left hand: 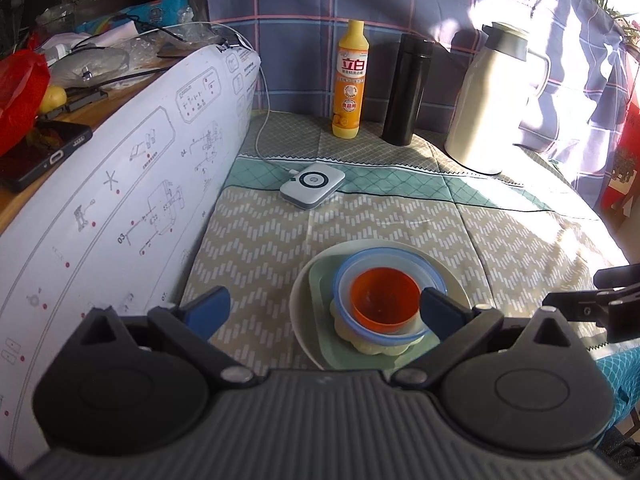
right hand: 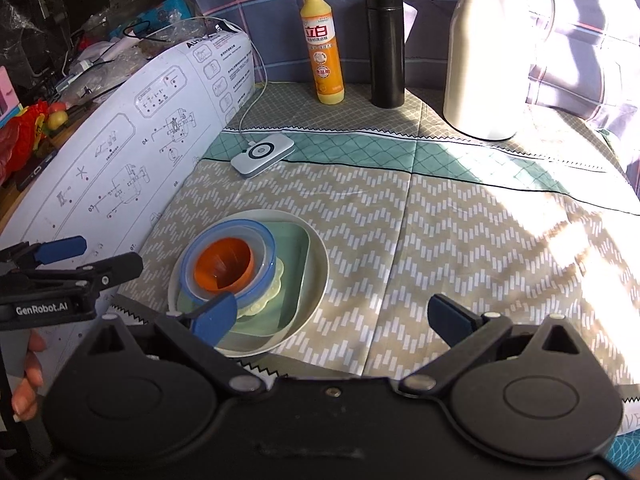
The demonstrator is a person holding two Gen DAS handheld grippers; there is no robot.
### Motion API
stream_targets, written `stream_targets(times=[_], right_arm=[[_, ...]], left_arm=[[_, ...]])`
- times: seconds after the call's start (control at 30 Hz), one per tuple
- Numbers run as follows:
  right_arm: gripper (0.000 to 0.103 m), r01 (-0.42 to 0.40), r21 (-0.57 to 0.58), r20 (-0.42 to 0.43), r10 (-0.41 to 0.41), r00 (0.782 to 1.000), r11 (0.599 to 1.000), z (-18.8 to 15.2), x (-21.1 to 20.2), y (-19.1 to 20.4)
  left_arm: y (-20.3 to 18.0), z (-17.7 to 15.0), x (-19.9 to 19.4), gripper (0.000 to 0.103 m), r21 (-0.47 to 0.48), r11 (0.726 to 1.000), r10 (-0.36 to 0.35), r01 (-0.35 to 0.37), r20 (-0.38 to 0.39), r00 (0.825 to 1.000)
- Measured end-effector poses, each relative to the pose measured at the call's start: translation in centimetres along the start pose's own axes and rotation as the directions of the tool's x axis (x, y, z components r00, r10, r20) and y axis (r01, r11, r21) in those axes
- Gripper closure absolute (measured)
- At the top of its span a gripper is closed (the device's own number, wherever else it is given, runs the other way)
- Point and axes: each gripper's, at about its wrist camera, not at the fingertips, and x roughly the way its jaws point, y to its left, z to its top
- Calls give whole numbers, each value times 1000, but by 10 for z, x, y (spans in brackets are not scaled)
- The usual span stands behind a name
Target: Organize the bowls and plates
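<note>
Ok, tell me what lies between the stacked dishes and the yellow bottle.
In both views, only the white charger on its cable, on patterned cloth; it lies between the stack and the bottle.

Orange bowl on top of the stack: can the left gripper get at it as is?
Probably yes. The left gripper is open, its fingers either side of the orange bowl, which sits topmost in the blue-rimmed bowl with nothing over it. The right gripper is open and off to the side.

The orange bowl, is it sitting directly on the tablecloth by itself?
No, the orange bowl is nested inside a blue-rimmed clear bowl on top of a stack of plates, the lowest being a white round plate.
</note>
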Motion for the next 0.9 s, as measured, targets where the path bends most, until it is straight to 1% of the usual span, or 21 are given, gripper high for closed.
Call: stream_targets(times=[0.1,0.3,0.5,0.63,0.73,0.9], right_arm=[[0,1,5,-31,-1,1000,1000,-7,5,0],[0,7,-44,-90,-11,996,999,-23,12,8],[0,17,-54,-92,-22,996,998,-26,16,12],[0,16,-55,-101,-22,995,998,-25,18,6],[0,30,-67,-94,-37,995,997,-25,20,6],[0,20,-76,-115,-29,993,997,-25,26,5]], left_arm=[[-4,-7,3,0,9,1000,6,-6,-23,1000],[-8,-17,12,0,-4,1000,-3,2,-73,997],[-10,-24,19,0,2,1000,4,-3,-106,994],[-8,-29,25,0,-3,1000,15,-15,-128,992],[-7,-31,29,0,-4,1000,23,-24,-140,990],[-7,-31,34,0,3,1000,31,-30,-157,987]])
